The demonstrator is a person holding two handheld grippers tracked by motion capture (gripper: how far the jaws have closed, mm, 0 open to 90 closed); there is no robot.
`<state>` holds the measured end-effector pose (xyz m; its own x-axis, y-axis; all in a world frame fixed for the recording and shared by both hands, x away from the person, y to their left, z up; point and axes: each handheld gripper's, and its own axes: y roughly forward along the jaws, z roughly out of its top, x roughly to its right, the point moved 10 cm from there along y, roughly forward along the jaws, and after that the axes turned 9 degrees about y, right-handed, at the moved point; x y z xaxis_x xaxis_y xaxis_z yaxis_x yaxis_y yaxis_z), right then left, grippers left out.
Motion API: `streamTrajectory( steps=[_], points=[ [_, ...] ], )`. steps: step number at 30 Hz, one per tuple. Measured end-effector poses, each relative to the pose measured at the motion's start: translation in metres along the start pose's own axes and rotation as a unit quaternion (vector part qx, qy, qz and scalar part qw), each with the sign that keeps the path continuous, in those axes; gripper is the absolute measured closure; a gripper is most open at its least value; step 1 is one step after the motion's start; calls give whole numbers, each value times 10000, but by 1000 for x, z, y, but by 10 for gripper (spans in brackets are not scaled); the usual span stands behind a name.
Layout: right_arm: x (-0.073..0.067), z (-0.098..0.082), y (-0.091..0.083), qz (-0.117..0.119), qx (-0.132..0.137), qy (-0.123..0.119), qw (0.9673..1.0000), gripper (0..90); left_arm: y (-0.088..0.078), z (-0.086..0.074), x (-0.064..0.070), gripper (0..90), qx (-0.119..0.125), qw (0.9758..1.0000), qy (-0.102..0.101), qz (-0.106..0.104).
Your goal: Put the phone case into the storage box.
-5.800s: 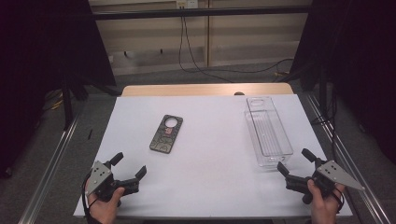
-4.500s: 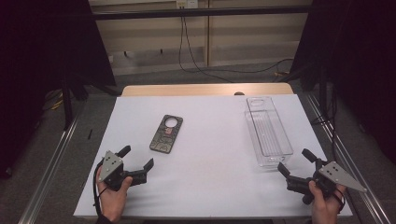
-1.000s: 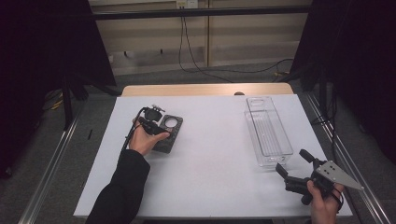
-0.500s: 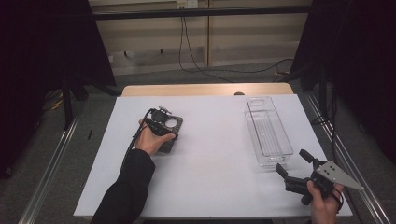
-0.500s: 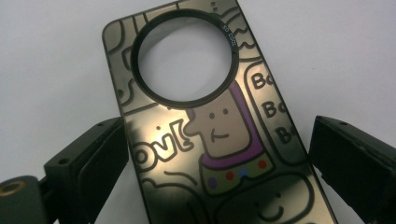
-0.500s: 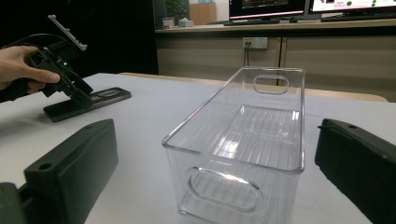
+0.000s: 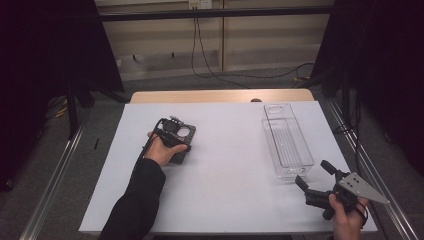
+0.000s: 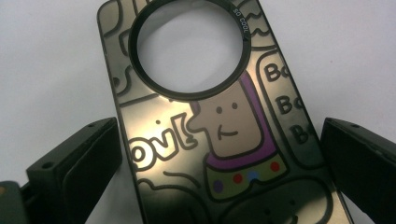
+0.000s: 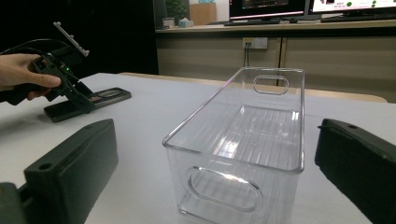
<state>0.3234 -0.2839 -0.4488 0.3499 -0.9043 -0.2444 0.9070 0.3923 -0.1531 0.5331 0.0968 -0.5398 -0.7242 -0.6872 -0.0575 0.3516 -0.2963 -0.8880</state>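
Phone case (image 8: 224,140), cartoon-printed, flat on white table (image 7: 235,200), left of centre in high view. My left gripper (image 8: 219,154) straddles it, jaws wide, not gripping. Right gripper (image 7: 320,180) lower right, jaws open, empty, near clear bin (image 7: 287,145).

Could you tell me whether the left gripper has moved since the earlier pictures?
Yes. The left gripper has gone from the table's near left edge up to the dark patterned plate, which lies left of the clear bin.

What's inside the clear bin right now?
Nothing: the clear bin shows just its ribbed floor through the walls. The phone case lies on the table between the left gripper's open jaws.
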Motion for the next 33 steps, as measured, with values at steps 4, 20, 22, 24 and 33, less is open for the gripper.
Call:
streamTrajectory(
  steps=[4,20,22,24,33],
  points=[
    [0,0,0,3,0,-3,10000,0,0,0,0,0,-12,10000,23,-20],
    [-1,0,0,25,-11,-4,10000,0,-4,2,3,112,-116,9999,60,-99],
    [-1,0,0,23,9,2,10000,0,-5,2,4,113,-140,9998,41,-123],
    [0,0,0,26,-2,4,10000,0,-5,2,3,116,-123,9998,53,-112],
    [0,-1,0,26,-28,13,10000,0,-6,2,3,124,-45,9999,-56,-73]
  ],
)
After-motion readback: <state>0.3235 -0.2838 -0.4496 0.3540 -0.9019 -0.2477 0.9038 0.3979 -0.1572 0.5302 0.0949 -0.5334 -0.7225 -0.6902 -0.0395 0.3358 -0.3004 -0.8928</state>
